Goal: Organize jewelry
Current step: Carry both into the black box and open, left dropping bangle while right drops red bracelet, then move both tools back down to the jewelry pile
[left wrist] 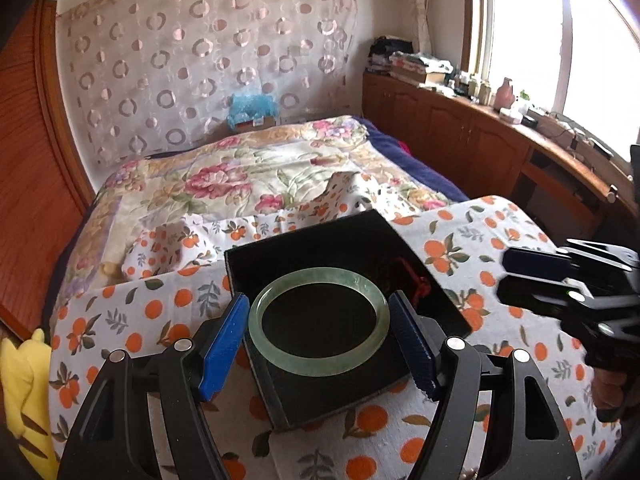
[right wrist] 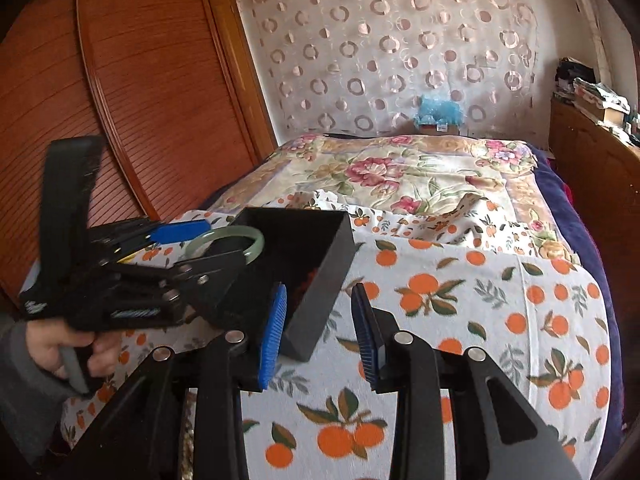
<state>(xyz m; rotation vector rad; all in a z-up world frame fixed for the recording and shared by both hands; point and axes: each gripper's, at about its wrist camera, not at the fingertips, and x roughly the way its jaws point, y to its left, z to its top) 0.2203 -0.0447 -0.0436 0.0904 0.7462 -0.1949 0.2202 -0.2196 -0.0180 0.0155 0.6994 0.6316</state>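
1. Left gripper [left wrist: 319, 334]: blue pads clasping pale green jade bangle [left wrist: 319, 322] at both outer sides, above open black box [left wrist: 436, 292].
2. Right gripper [right wrist: 319, 330]: fingers parted, nothing between; box corner just beside left pad [right wrist: 273, 334].
3. Box interior: red item [left wrist: 416, 280] at right wall.
4. Orange-print cloth [right wrist: 500, 320]: bare room to box's right.
5. Floral bedspread [left wrist: 224, 176] beyond.

Surface: bed [left wrist: 120, 216], running near to far
Far cover: floral quilt [left wrist: 224, 176]
Near cover: orange-print cloth [left wrist: 472, 248]
On cloth: open black box [left wrist: 256, 256], near centre
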